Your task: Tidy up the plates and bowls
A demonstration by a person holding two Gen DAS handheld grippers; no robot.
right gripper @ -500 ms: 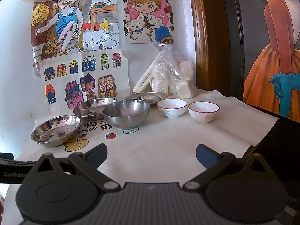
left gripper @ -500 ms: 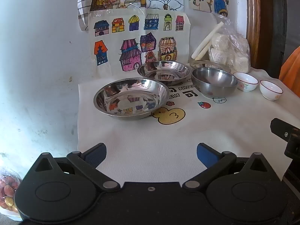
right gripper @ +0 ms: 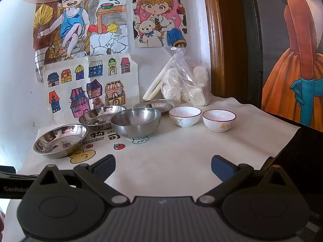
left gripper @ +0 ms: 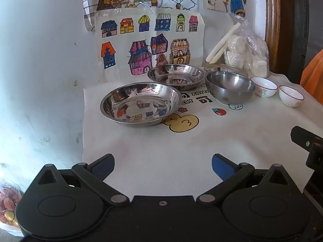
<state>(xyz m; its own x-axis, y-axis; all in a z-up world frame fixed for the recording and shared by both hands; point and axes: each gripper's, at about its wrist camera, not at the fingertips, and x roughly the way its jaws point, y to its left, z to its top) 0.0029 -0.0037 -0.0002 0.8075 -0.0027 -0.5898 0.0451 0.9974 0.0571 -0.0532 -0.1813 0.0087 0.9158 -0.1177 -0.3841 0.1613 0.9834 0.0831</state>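
A row of dishes stands on a white printed cloth along the wall. From the left: a near steel plate, a second steel plate, a deep steel bowl, a flat steel plate behind it, and two white ceramic bowls. My left gripper hovers open in front of the near steel plate, holding nothing. My right gripper is open and empty, well short of the ceramic bowls.
A plastic bag of white lumps and white sticks lean against the wall behind the dishes. Drawings hang on the wall. A wooden frame borders the right. The cloth's right edge drops onto a dark surface.
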